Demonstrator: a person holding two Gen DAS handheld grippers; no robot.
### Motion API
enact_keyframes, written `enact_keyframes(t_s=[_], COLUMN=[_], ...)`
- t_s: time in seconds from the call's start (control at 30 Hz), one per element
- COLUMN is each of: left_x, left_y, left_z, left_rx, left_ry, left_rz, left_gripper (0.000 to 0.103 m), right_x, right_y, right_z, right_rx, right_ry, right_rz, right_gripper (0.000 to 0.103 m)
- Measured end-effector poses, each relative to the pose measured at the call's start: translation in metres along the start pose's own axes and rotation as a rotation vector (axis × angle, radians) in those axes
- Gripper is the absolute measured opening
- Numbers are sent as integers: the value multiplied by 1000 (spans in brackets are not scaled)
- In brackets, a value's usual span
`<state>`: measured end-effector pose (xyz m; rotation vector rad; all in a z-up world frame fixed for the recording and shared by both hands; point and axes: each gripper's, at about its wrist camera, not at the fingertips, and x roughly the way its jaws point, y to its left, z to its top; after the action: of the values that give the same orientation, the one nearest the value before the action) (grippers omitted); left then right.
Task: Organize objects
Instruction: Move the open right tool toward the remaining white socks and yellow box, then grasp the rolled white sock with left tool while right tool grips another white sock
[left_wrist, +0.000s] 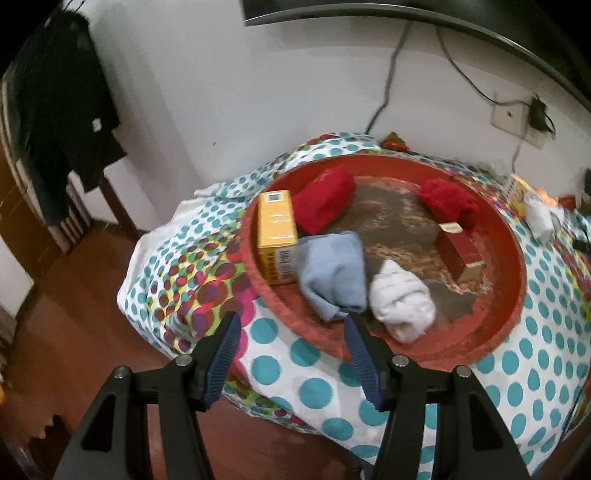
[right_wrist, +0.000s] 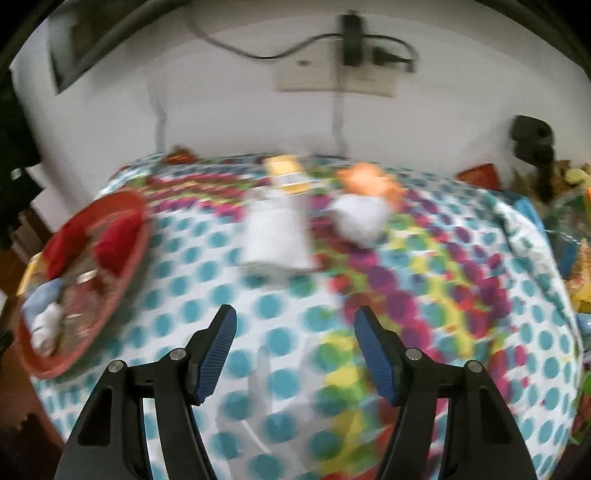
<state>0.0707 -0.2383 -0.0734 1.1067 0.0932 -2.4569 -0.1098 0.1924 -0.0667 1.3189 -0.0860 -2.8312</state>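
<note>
- White box (right_wrist: 275, 236) lies loose on the dotted cloth (right_wrist: 207, 295), at twelve o'clock from the right gripper (right_wrist: 295, 334), well apart; it looks the likely next pick.
- Its long axis seems to run toward the wall, though blur hides its edges.
- Right gripper: jaws spread, nothing between them.
- Left gripper (left_wrist: 291, 338): also spread and empty, at the near rim of the red tray (left_wrist: 517, 288), which sits at ten o'clock in the right view.
- The right hand looks nearer the box.
</note>
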Motion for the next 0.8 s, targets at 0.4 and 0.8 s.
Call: enact_keyframes(t_s=[0.4, 0.8], left_x=[-20, -29], left_y=[-56, -150], left_z=[0, 28], left_rx=[158, 346], left_ry=[-73, -88], left_rz=[-57, -189], left_gripper=[60, 60], right_x=[81, 119], right_y=[-34, -18], right_z=[43, 70], right_rx=[74, -10], right_ry=[12, 19], right_rz=[27, -5], right_gripper=[68, 59])
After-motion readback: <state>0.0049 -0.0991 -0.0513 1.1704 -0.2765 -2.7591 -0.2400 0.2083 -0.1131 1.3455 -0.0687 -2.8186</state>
